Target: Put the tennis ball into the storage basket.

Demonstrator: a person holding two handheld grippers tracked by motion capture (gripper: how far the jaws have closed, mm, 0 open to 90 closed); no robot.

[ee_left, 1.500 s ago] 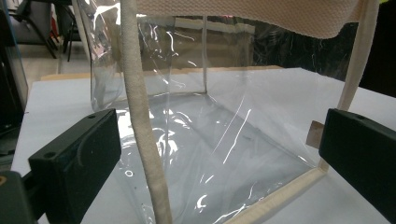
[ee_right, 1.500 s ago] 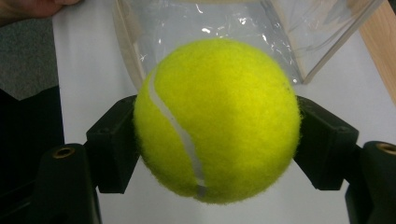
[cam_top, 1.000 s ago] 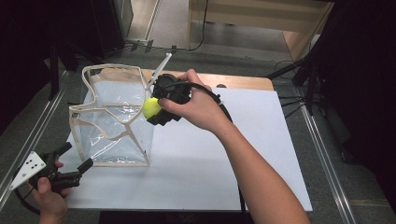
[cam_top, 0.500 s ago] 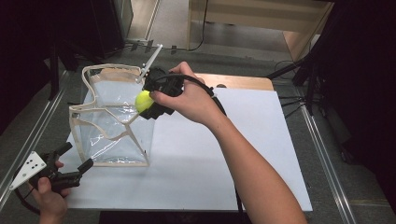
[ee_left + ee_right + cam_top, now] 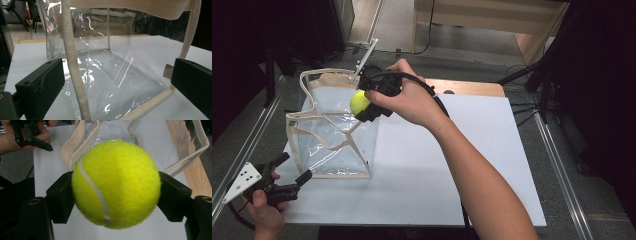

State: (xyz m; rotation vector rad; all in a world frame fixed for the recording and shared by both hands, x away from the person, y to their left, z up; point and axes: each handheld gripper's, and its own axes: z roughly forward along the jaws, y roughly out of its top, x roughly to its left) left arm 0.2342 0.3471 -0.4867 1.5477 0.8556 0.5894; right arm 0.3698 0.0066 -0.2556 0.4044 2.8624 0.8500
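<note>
Tennis ball (image 5: pixel 116 184) pinched in R gripper (image 5: pixel 362 103), above clear bag's (image 5: pixel 332 135) open rim; L gripper (image 5: pixel 294 175) spread beside bag.

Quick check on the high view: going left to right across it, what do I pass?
Left gripper at the near left edge → clear bag standing on the white sheet → tennis ball clamped in the right gripper over the bag's opening → bare white sheet → metal table rail.

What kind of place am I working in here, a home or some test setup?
Most likely a lab or recording workspace, not a home. The white table is edged by metal rails, with cables trailing on the bare floor behind, and the props are a clear bag and a tennis ball.
</note>
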